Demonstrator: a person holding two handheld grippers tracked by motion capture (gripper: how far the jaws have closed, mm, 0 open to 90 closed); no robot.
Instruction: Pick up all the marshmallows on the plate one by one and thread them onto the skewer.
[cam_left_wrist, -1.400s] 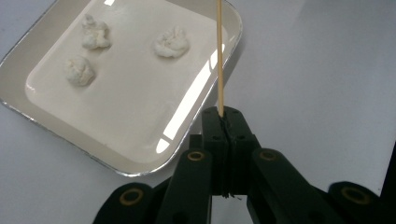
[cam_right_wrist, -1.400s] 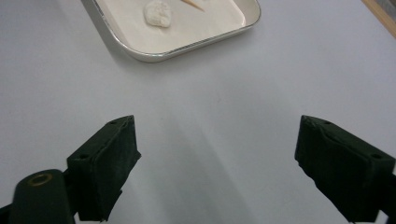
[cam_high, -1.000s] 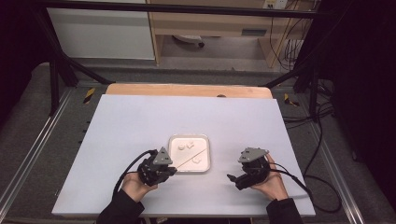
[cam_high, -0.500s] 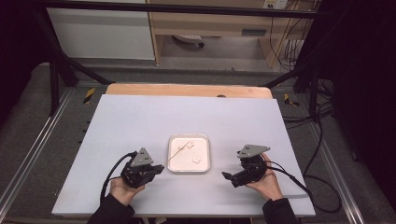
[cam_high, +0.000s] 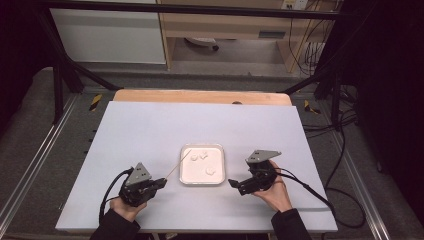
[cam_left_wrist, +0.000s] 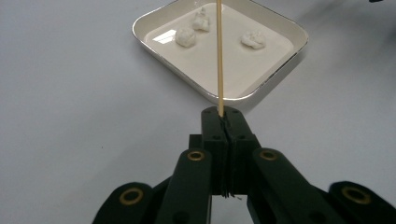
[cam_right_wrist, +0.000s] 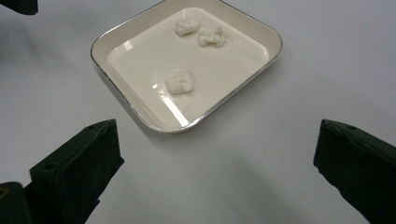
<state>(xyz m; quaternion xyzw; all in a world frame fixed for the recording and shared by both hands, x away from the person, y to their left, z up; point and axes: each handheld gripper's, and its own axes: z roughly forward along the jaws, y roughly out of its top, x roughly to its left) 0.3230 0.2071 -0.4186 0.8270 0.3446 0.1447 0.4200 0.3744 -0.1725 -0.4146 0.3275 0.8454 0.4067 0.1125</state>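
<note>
A shallow white tray (cam_high: 218, 177) sits at the middle of the white tabletop and holds three small white lumps (cam_high: 210, 171). To its left, my left gripper (cam_high: 163, 182) is shut on a thin wooden skewer (cam_high: 178, 164) that slants up toward the tray's left rim. In the left gripper view the skewer (cam_left_wrist: 219, 56) rises from the closed jaws, the left gripper (cam_left_wrist: 223, 114), across the tray (cam_left_wrist: 280, 60) between the lumps (cam_left_wrist: 185, 36). My right gripper (cam_high: 235, 184) lies just right of the tray, open and holding nothing. In the right gripper view its jaws, the right gripper (cam_right_wrist: 219, 154), stand wide before the tray (cam_right_wrist: 140, 116) and a lump (cam_right_wrist: 180, 80).
The white tabletop (cam_high: 150, 130) has bare room around the tray, with a wooden strip (cam_high: 200, 96) along its far edge. Black frame posts and cables (cam_high: 320, 190) flank the table. Each gripper trails a cable toward the front edge.
My left gripper has drawn back to the left with the skewer, so its tip has left the tray's inside. My right gripper has shifted slightly toward the tray.
</note>
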